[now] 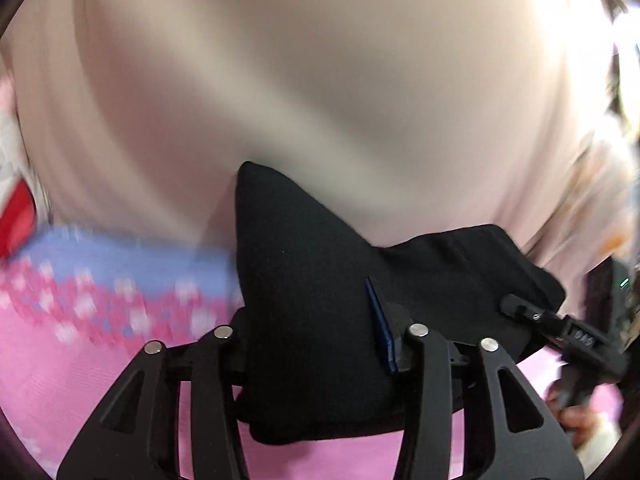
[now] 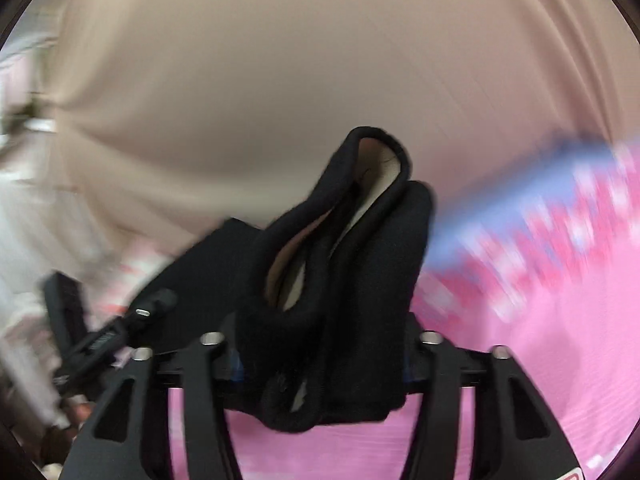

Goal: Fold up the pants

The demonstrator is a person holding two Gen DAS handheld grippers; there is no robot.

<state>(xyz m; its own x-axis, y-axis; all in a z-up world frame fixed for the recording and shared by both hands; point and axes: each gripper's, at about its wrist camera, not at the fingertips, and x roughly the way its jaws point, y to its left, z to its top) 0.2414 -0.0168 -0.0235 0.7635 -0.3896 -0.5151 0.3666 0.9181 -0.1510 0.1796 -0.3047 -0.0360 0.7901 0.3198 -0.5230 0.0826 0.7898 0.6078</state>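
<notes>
Both grippers had black cloth between their fingers. My left gripper (image 1: 316, 344) stood at a middling gap with a thick bundle of the black pants (image 1: 304, 280) bulging through it toward twelve o'clock; I could not tell whether the pads pressed the cloth, as only the thin blue edge of one pad (image 1: 382, 324) showed at three o'clock of the bundle and the other was buried. My right gripper (image 2: 320, 360) stood somewhat wider, with a folded hem of the pants (image 2: 340, 264) rising between its fingers, its pale lining showing inside the loop. There too the pads were hidden by cloth, so the grip was unclear.

Nearly everything behind was smeared by motion. A beige cloth (image 1: 320, 80) filled the upper half of both views, and I could not say what it was. The pink bedsheet (image 1: 80, 380) lay below, its blue and flowered band (image 1: 120, 264) blurred.

In the left wrist view my right gripper appeared at four o'clock, cut off by the rim, with part of my hand (image 1: 576, 420) on its handle. In the right wrist view my left gripper (image 2: 152, 308) showed at eight o'clock.

I counted two grippers and one pair of pants stretched between them.
</notes>
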